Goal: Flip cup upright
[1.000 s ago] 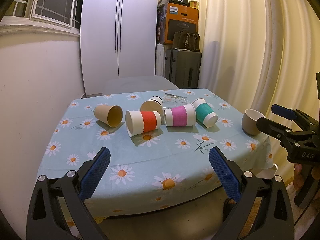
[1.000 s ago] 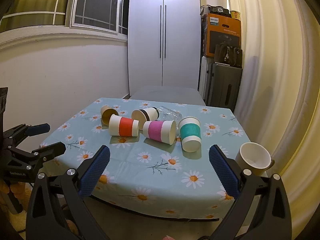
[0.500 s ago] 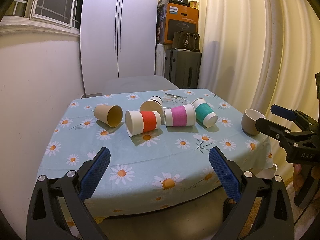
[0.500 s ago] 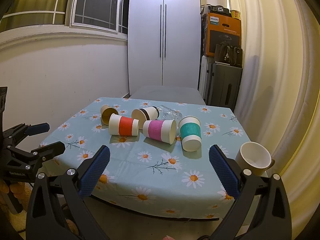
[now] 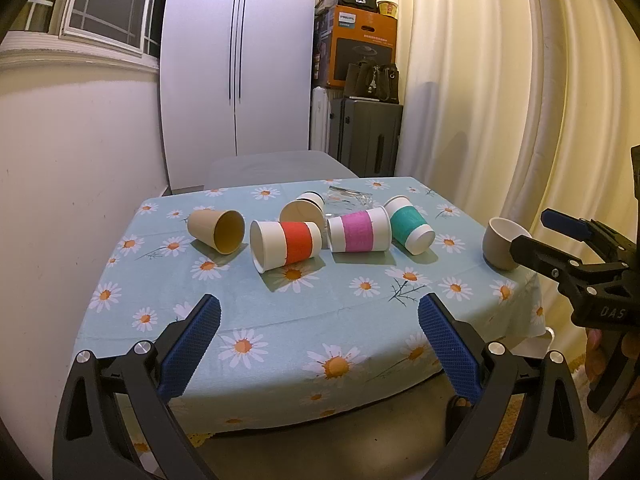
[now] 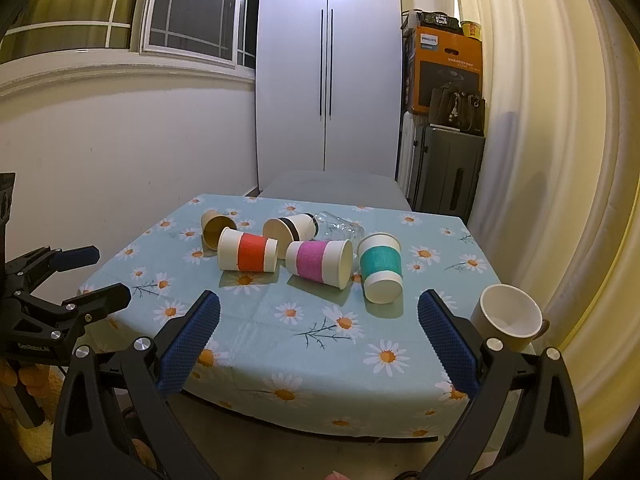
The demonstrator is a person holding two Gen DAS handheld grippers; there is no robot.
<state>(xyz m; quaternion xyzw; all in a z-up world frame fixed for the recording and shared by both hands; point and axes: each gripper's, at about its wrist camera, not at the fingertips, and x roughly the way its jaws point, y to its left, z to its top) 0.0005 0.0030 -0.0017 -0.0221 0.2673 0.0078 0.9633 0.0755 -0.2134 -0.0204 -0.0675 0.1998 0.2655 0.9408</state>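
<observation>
Daisy-print tablecloth [image 5: 312,312] is covered with tipped paper cups [image 5: 286,244]; white wardrobe [image 6: 328,80] and curtains [image 5: 500,100] are seen behind. Left gripper [image 5: 320,332] and right gripper [image 6: 320,330] are held wide apart, nothing gripped.

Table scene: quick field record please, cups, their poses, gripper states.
surface: table with daisy cloth
cups on side: plain brown cup; red-band cup; black-band cup; pink-band cup; teal-band cup
glass: clear glass on its side, behind the cups
mug: beige mug upright, at right edge
left hand-held gripper: open, empty
right hand-held gripper: open, empty
</observation>
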